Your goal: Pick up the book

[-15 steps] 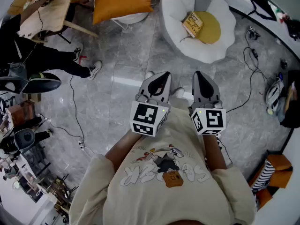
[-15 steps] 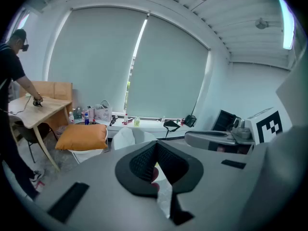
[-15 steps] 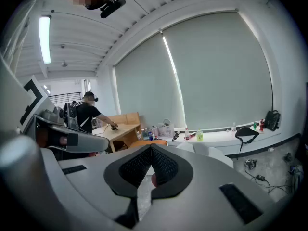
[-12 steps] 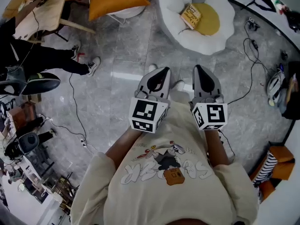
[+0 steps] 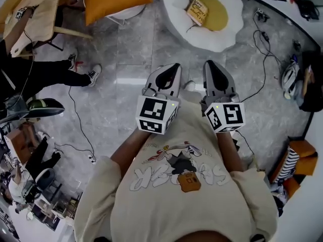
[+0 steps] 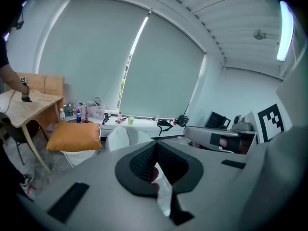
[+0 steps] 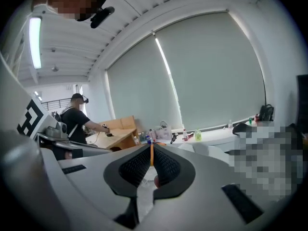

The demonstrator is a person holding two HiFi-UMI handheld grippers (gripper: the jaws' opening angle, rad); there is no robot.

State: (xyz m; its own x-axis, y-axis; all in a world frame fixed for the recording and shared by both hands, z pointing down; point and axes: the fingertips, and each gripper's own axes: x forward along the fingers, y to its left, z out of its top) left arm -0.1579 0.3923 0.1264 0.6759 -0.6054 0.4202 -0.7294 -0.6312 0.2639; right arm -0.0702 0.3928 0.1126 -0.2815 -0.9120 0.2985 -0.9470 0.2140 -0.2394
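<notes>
Approach phase, book not reached yet
Book (image 5: 196,12) lies on the yellow cushion (image 5: 218,14) of the white chair (image 5: 174,6), well ahead. Left gripper (image 5: 173,68) and right gripper (image 5: 212,65) both closed, nothing between jaws, held side by side pointing at the chair – looks like a carry posture for the walk-up

Orange cushion (image 5: 117,0), wooden table (image 5: 35,14), white petal-edged seat (image 5: 174,4) — yellow centre (image 5: 218,15), black cables (image 5: 262,37) across grey marble floor (image 5: 131,59).

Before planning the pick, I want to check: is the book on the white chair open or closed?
Closed: the book lies flat, cover up, at the edge of the yellow cushion.
</notes>
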